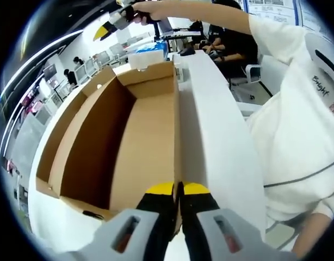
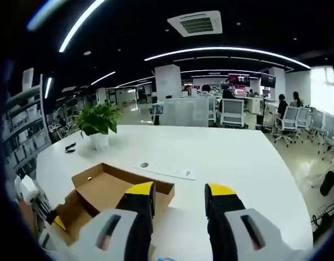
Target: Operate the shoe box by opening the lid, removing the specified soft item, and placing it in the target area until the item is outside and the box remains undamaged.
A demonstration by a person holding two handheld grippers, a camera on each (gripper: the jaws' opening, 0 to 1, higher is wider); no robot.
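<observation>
Shoe box point(image 1: 129, 136), left gripper view: brown cardboard, open at the top, interior bare as far as visible. It sits on a white table point(image 1: 216, 141) and runs lengthwise away from the camera. Left gripper point(image 1: 178, 191): yellow-tipped black jaws pressed together, pinching the near end of the box's right-hand wall, which runs up between the tips. Right gripper point(image 1: 107, 30) shows at upper left, raised well above the far end of the box, held in the person's hand point(image 1: 148, 10) on an outstretched arm; whether its jaws are spread or closed cannot be told from this angle. White sleeve point(image 1: 297, 109) of the person fills the right side. A blue-and-white object point(image 1: 150, 51) lies on the table past the far end of the box; what it is cannot be told. Seated people and office desks in the background.

Right gripper view: right gripper point(image 2: 180, 198) jaws spread wide apart, nothing between them, looking down from a height. Shoe box point(image 2: 110, 190) lies low left on the white table point(image 2: 221, 157), flaps open, partly behind the left jaw. Left gripper point(image 2: 39, 209) shows at the lower left edge, at the box's near corner. Potted green plant point(image 2: 99, 122) stands on the table beyond the box. A flat white strip point(image 2: 167, 171) with a small dark round thing beside it lies just beyond the box. Small dark object point(image 2: 70, 147) near the table's left edge. Office chairs point(image 2: 232, 111), desks and ceiling light strips behind.
</observation>
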